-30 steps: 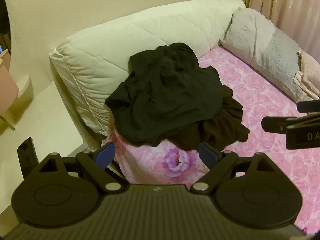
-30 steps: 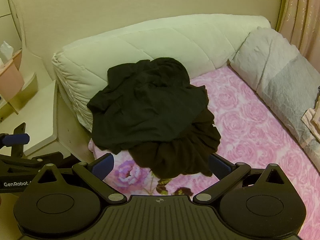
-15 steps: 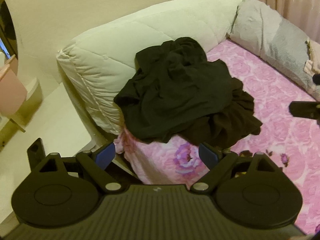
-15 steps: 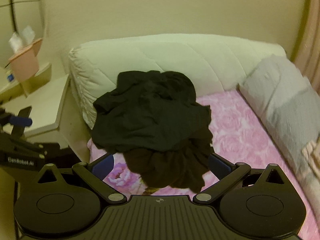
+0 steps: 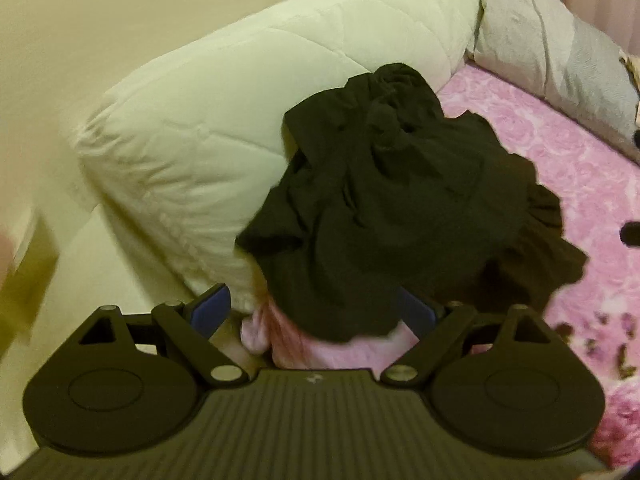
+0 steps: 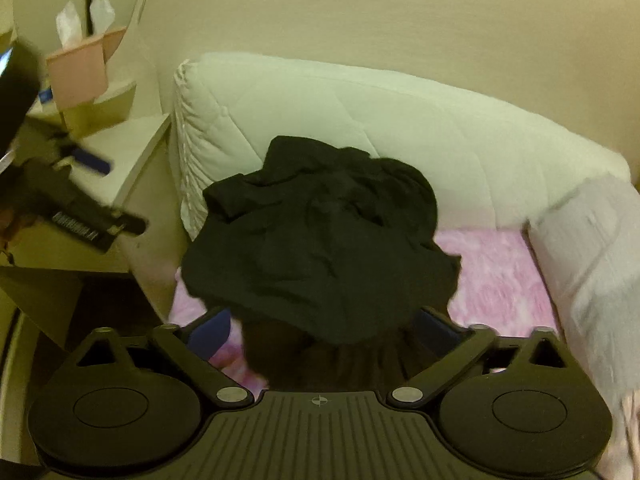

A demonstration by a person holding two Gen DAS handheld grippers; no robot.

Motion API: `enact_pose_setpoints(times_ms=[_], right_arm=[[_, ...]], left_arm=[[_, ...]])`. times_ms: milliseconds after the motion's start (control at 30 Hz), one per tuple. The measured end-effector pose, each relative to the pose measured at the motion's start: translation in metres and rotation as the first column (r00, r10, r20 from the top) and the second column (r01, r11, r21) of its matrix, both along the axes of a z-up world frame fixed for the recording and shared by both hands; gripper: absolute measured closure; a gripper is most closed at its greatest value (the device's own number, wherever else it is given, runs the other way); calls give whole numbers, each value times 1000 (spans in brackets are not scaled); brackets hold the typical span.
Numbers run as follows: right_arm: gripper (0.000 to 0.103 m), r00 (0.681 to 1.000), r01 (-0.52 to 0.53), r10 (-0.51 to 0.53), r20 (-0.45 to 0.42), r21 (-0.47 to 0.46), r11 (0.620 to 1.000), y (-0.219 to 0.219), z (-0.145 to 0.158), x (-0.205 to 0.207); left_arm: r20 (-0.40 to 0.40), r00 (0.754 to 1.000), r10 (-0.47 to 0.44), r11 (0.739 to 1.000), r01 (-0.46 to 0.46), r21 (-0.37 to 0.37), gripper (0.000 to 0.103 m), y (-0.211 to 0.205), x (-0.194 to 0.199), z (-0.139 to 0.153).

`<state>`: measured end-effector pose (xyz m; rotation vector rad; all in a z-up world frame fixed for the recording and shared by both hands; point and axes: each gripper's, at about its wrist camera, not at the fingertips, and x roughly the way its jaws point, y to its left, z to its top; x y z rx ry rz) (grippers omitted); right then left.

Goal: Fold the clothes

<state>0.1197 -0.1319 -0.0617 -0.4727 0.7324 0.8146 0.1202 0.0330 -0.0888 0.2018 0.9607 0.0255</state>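
**mod_kai:** Left wrist view first: the left gripper (image 5: 316, 312) has its jaws spread wide with nothing between them. It sits low at the near edge of the bed (image 5: 580, 184), and the black clothes pile (image 5: 392, 208) is bunched up on the pink sheet, leaning on the white quilted bolster (image 5: 248, 112). Looks to me like zero folding is done, still one crumpled heap.

**tess_r:** Right wrist view says the same. The right gripper (image 6: 320, 332) is spread too, empty, with the pile's near hem right in front of it. There's a brownish piece peeking out underneath, so probably more than one garment to separate.

**mod_kai:** Room-wise, open pink sheet runs toward the grey pillow (image 5: 560, 40), decent space to flatten stuff. The left side is tighter, with a nightstand (image 6: 132, 148) and tissue box (image 6: 80, 68) close by.
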Motion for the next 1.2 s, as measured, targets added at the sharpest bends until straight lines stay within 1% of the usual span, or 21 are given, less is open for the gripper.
enact_pose_setpoints(times_ms=[133,267,300,367,400,433,467,500,533,567,600,633,700,733,767,800,867,933,1067,1100,1200], right_arm=[[29,999,-51,52,1,-70,996,46,-34,43],[28,998,-60,58,-21,-104,993,93,-69,95],[20,998,-58,55,-30,-108,992,105,-78,106],[13,998,-55,51,-43,-102,993,123,-94,126],[13,997,-64,60,-47,-105,992,132,-102,134],[13,996,-79,74,-52,-111,991,141,-110,142],[13,995,-94,88,-56,-117,989,150,-117,150],[13,994,-104,97,-58,-125,987,158,-125,155],[13,993,-110,103,-58,-134,985,164,-133,159],[18,993,-112,104,-62,-140,984,170,-138,164],[42,992,-112,103,-67,-144,983,174,-142,169],[52,993,-104,95,-69,-144,984,176,-143,173],[88,995,-77,69,-71,-129,989,172,-135,177],[92,996,-59,51,-71,-107,992,165,-125,178],[100,997,-40,34,-71,-86,995,158,-116,178],[100,997,-21,16,-72,-65,998,151,-106,178],[101,996,39,-39,-82,5,999,123,-79,173],[101,991,107,-100,-88,72,992,93,-49,164],[101,972,234,-232,-32,136,963,24,-2,123],[101,961,276,-276,-20,138,951,5,5,113],[101,917,396,-399,-9,144,907,-58,18,84]], left_arm=[[-20,995,-101,992,103,77,15,-1,59,-44],[-37,985,-171,981,174,90,18,2,102,-85],[-41,981,-189,978,192,86,19,3,112,-95],[-39,977,-211,975,214,62,26,5,121,-108],[-38,974,-222,974,223,42,31,6,125,-114],[-38,972,-230,972,232,33,41,7,127,-119],[-39,970,-238,970,240,45,53,6,128,-123],[-37,967,-254,965,255,59,59,6,128,-125],[-35,962,-269,960,271,73,76,6,128,-128],[-34,958,-284,954,286,86,94,6,127,-131],[-26,958,-287,955,288,73,96,9,126,-128],[-18,957,-289,955,290,59,98,11,125,-125],[-1,956,-294,955,294,33,99,16,123,-119],[25,952,-305,952,305,19,100,16,118,-111],[62,943,-328,944,329,-1,100,16,112,-100],[99,931,-350,935,354,-19,100,15,105,-88],[162,889,-429,899,438,-24,100,5,89,-62],[211,835,-507,847,528,-55,100,-12,72,-34],[302,707,-639,719,689,-92,100,-73,29,15],[324,672,-666,683,724,-98,100,-91,17,26],[355,586,-728,591,799,-107,100,-159,-27,48]])
